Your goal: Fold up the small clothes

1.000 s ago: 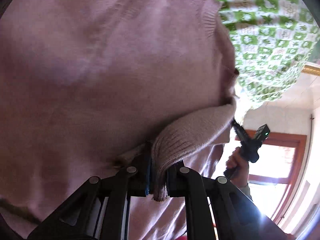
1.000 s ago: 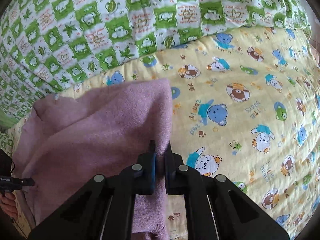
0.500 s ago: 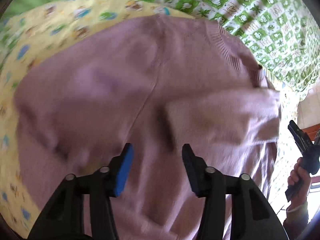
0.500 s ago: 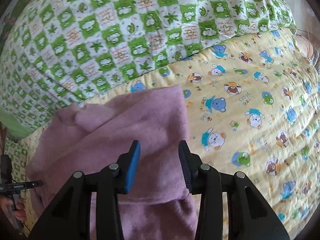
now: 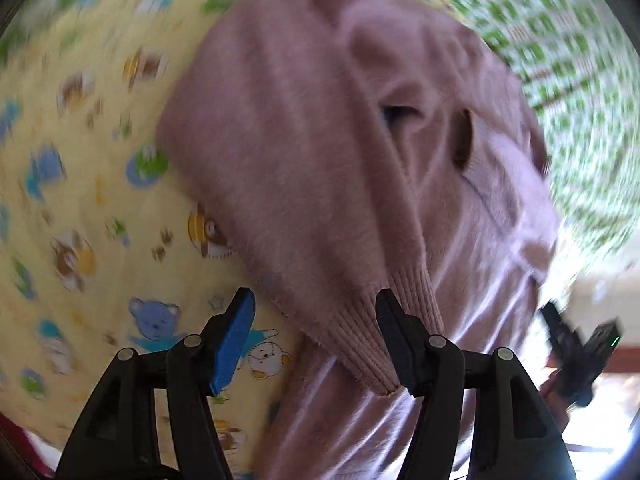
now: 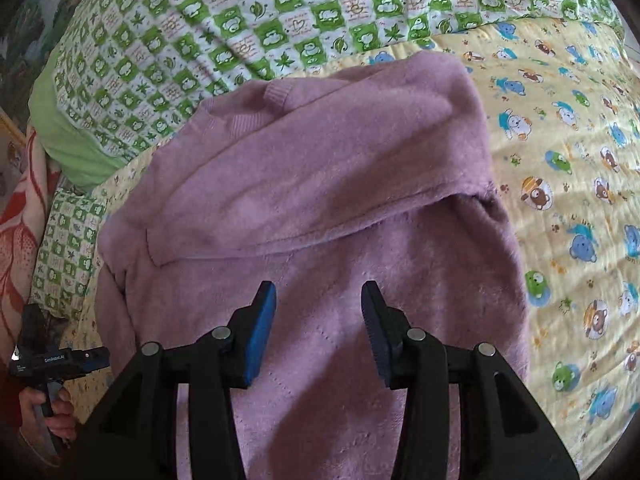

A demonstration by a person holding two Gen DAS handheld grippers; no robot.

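Observation:
A small pink knitted sweater (image 6: 320, 200) lies on a yellow cartoon-bear quilt (image 6: 568, 160). One sleeve is folded across its chest. My right gripper (image 6: 318, 312) is open and empty, hovering over the sweater's lower body. In the blurred left wrist view the sweater (image 5: 320, 140) fills the middle, and a ribbed sleeve cuff (image 5: 380, 320) lies between the fingers of my open left gripper (image 5: 314, 320), which does not grip it. The left gripper also shows at the left edge of the right wrist view (image 6: 52, 360).
A green-and-white checked quilt (image 6: 240, 20) lies behind the sweater. A red patterned cloth (image 6: 16, 240) is at the far left. The other hand-held gripper shows at the right edge of the left wrist view (image 5: 576, 356), before a bright window.
Both grippers were shut on the sweater one second ago and have opened, letting the sleeve drop across it. Both have pulled back; the left has swung over the quilt.

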